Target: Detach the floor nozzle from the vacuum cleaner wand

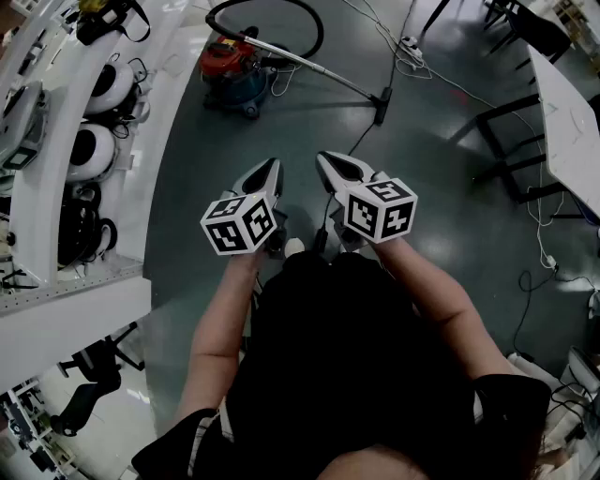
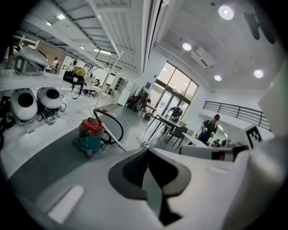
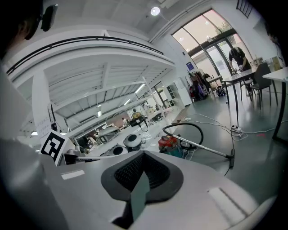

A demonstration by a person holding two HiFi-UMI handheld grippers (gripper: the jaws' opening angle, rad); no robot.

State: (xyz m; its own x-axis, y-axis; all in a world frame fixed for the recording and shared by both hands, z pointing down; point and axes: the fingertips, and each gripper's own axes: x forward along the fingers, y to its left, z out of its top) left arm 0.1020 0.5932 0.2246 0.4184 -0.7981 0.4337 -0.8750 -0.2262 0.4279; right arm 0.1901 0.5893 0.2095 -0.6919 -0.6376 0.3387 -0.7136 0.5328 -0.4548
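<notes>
The vacuum cleaner (image 1: 231,69), with a red top and teal body, stands on the grey floor well ahead of me. Its metal wand (image 1: 323,71) slants right and down to the black floor nozzle (image 1: 382,105), which is attached and resting on the floor. A black hose (image 1: 281,9) loops above the body. My left gripper (image 1: 275,167) and right gripper (image 1: 325,159) are side by side, well short of the vacuum, both shut with nothing between the jaws. The right gripper view shows the vacuum (image 3: 173,146), wand (image 3: 207,149) and nozzle (image 3: 232,161) beyond its closed jaws; the left gripper view shows the vacuum (image 2: 90,134).
White shelving (image 1: 56,141) with round white devices lines the left. A white table (image 1: 567,112) with black chairs stands at the right. Cables and a power strip (image 1: 411,45) lie on the floor behind the nozzle. People stand by distant tables (image 2: 211,128).
</notes>
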